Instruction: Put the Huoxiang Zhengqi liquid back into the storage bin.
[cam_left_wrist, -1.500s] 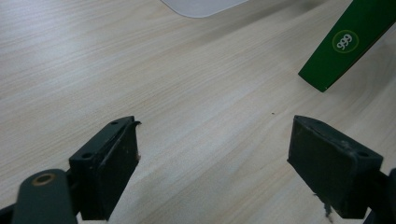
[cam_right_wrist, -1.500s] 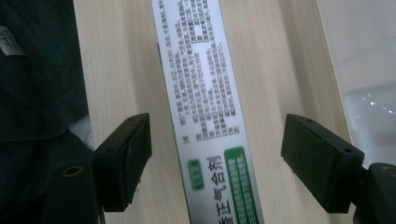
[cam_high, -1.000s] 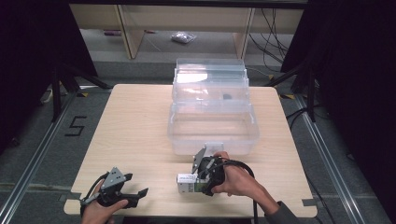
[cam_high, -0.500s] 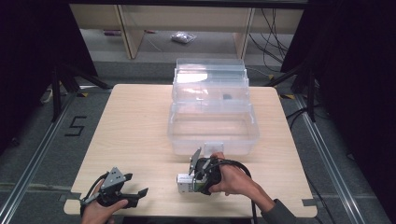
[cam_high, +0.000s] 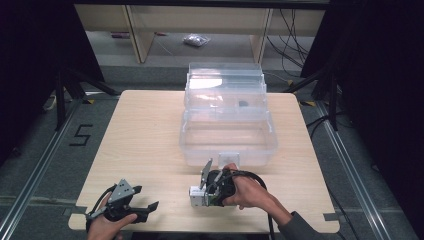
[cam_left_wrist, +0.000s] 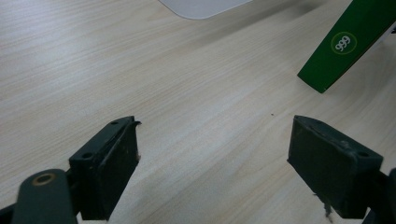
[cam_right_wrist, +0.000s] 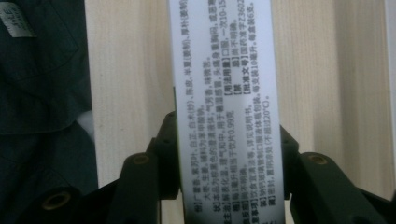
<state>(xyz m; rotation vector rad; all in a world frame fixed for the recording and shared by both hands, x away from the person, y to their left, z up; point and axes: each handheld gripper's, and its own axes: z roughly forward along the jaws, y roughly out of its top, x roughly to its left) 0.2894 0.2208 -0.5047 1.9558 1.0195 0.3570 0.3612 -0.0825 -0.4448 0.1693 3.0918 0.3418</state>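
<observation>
A small medicine box (cam_high: 195, 196), white with green faces, is near the table's front edge, and my right gripper (cam_high: 206, 193) is shut on it. In the right gripper view the box's white side (cam_right_wrist: 224, 93), covered in small print, runs up between the two black jaws of the right gripper (cam_right_wrist: 226, 135). My left gripper (cam_high: 145, 199) rests at the front left corner, open with nothing between its jaws. In the left gripper view the left gripper (cam_left_wrist: 215, 140) stands wide over bare wood, and the box's green face (cam_left_wrist: 345, 44) with a "999" logo shows at the upper right.
A clear plastic storage box (cam_high: 227, 135) with its lid (cam_high: 225, 80) swung open stands in the middle of the wooden table (cam_high: 140, 135), just beyond the right hand. Dark clothing (cam_right_wrist: 42, 93) lies past the table's front edge. Shelving and cables stand behind the table.
The right gripper and its box have shifted very slightly to the left. The left gripper has not moved.
</observation>
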